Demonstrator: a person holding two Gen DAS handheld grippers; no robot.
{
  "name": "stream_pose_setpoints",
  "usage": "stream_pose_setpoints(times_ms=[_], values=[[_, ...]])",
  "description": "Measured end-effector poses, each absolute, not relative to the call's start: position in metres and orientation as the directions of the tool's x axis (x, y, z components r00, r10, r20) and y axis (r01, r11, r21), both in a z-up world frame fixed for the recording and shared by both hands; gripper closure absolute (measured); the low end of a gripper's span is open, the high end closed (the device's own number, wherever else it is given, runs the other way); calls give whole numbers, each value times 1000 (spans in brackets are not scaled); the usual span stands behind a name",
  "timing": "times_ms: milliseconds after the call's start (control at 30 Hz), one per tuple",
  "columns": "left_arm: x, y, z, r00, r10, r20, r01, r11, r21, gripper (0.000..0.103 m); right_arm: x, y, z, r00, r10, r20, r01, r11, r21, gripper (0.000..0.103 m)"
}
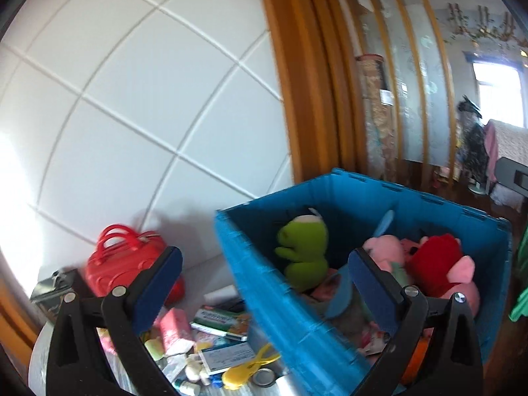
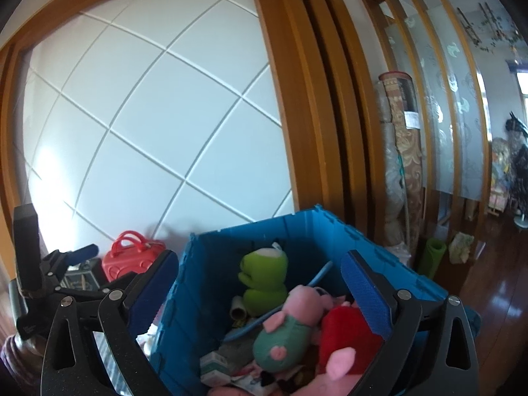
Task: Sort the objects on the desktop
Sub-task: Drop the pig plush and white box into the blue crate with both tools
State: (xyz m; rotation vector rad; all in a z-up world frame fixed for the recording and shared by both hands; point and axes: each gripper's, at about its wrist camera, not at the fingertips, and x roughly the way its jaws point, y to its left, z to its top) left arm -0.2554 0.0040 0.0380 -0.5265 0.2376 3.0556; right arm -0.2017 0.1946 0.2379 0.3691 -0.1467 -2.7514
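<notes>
A blue plastic crate [image 1: 264,297] [image 2: 184,293] stands on the desk and holds plush toys: a green frog [image 1: 305,250] [image 2: 264,280], a pink pig [image 2: 293,326] [image 1: 384,250] and a red plush [image 1: 435,260] [image 2: 346,333]. My left gripper [image 1: 264,290] is open over the crate's near-left wall, with nothing between its blue pads [image 1: 158,287]. My right gripper [image 2: 260,292] is open above the crate's inside, and nothing is held in it. In the right wrist view the left tool shows at the far left, one blue pad [image 2: 84,252] visible.
A red toy handbag [image 1: 122,264] [image 2: 132,260] sits by the white panelled wall. Left of the crate lies a heap of small items: a pink pack [image 1: 175,330], a yellow clip [image 1: 250,369] and a flat box [image 1: 224,356]. A wooden door frame [image 2: 297,99] rises behind.
</notes>
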Motion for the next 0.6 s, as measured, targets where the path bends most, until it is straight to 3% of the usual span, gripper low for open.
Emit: stream_pose_setpoints(times_ms=[200, 600], values=[[-218, -68, 22, -933, -148, -328, 106, -984, 143, 1, -179, 146, 229, -893, -394, -217, 373, -918, 133, 1], [-139, -223, -12, -846, -383, -370, 331, -922, 199, 1, -137, -1, 201, -786, -541, -298, 521, -840, 152, 1]])
